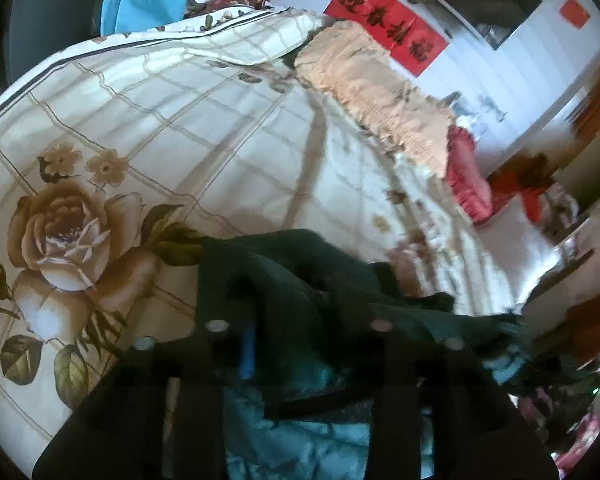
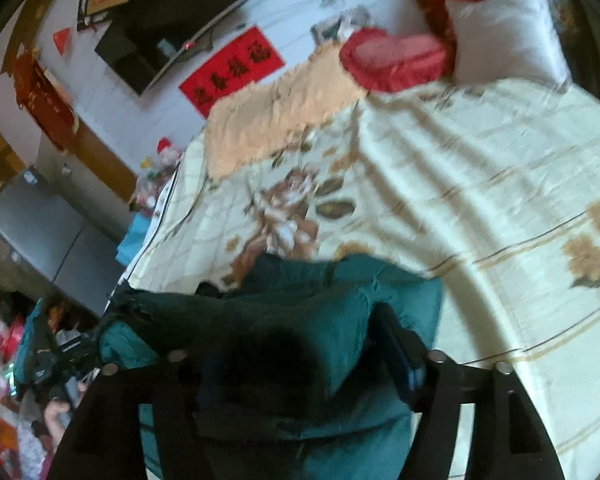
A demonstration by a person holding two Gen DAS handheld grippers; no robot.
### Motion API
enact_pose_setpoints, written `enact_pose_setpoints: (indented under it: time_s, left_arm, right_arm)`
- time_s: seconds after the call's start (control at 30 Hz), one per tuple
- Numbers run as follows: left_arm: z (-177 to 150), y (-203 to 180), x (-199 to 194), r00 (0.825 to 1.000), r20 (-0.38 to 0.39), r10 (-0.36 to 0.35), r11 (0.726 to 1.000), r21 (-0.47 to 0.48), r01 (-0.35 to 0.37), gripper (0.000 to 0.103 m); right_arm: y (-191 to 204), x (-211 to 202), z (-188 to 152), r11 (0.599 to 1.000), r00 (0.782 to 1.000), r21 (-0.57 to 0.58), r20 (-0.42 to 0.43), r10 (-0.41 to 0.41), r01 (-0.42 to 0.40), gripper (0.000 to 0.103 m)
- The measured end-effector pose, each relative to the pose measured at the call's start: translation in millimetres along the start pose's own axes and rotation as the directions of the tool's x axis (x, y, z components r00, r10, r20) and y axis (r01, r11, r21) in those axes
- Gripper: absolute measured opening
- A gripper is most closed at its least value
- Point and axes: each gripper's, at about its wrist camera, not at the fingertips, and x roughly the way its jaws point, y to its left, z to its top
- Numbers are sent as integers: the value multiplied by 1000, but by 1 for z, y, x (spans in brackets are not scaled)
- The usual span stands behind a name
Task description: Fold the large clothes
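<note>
While both views blur, we see our left gripper [image 1: 296, 336] and right gripper [image 2: 296, 356] each pinching the teal padded jacket [image 2: 332, 304] at lower centre, above the floral bedsheet [image 1: 172, 120].

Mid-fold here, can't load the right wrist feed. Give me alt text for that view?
The right gripper is buried in a bunched teal garment, so its jaw state can't be read. Beyond lies a cream floral bedspread, with a peach blanket, red pillow and white pillow at the far end.
</note>
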Motion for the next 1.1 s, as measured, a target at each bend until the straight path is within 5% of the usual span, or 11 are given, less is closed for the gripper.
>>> enact_pose_setpoints:
  time_s: [0.07,0.1,0.2,0.33,0.43,0.57,0.73,0.87,1.1]
  left_arm:
    - [-2,-5,-13,999,52,2,1000,8,-2,85]
    - [-4,-7,-22,996,94,8,1000,17,-10,90]
    - [-14,-17,-32,988,152,4,999,47,-11,90]
    - [-31,-42,-16,992,123,41,986,158,-60,90]
    - [-42,-60,15,986,99,133,955,255,-154,90]
    - [-49,-59,66,958,33,285,907,313,-281,91]
    - [-45,-48,89,951,10,310,904,306,-298,100]
    - [-48,-45,96,951,23,309,904,303,-301,102]
    - [-49,-44,96,954,32,297,906,307,-292,102]
  right_arm:
    - [10,-14,-1,1000,999,-22,46,2,-1,72]
    - [17,-18,-2,999,999,-40,52,3,-1,72]
    - [56,-12,-12,984,999,-177,29,-22,27,72]
    - [100,25,-25,948,998,-317,-44,-43,27,72]
    - [130,66,-33,902,991,-426,-75,-108,66,72]
    - [143,119,-38,842,964,-508,-76,-254,182,72]
    - [115,165,-37,881,941,-438,-185,-285,180,74]
    - [110,177,-39,887,940,-426,-190,-283,181,77]
    - [115,138,-36,903,956,-399,-163,-243,161,78]
